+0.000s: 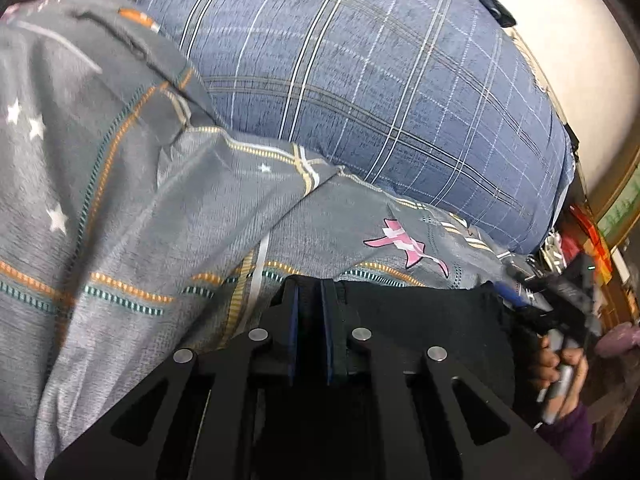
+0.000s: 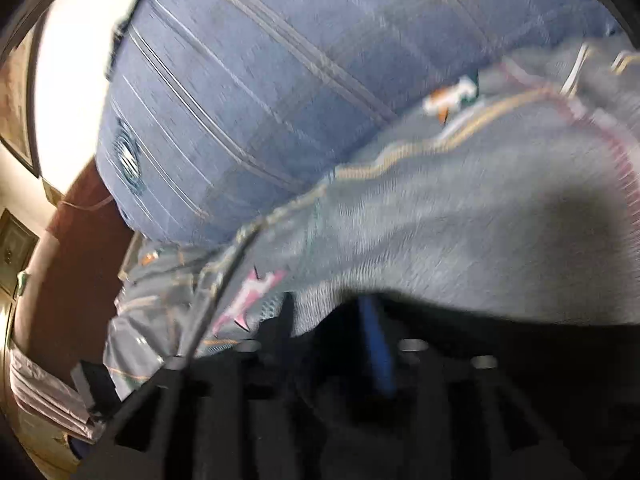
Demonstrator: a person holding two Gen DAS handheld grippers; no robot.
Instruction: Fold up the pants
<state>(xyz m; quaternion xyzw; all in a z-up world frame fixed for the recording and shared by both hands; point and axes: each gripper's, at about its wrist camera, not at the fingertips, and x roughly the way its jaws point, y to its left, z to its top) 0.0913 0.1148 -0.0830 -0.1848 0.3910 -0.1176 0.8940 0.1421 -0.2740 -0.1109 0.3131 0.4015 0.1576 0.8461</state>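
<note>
The pants point(image 1: 432, 320) are black and stretch from my left gripper toward the right edge of the left wrist view. My left gripper point(image 1: 310, 292) is shut on their upper edge, with dark cloth between the blue pads. The other gripper point(image 1: 536, 304) shows at the far right of that view, in a hand, at the pants' other corner. In the blurred right wrist view my right gripper point(image 2: 332, 312) sits with black cloth point(image 2: 500, 340) around its blue pad point(image 2: 378, 344); its jaws stand close together.
A grey bedsheet point(image 1: 140, 208) with stripes and stars covers the bed under the pants and also shows in the right wrist view point(image 2: 460, 208). A big blue plaid quilt point(image 1: 360, 80) is piled behind it. Cluttered items point(image 1: 588, 240) stand at the right.
</note>
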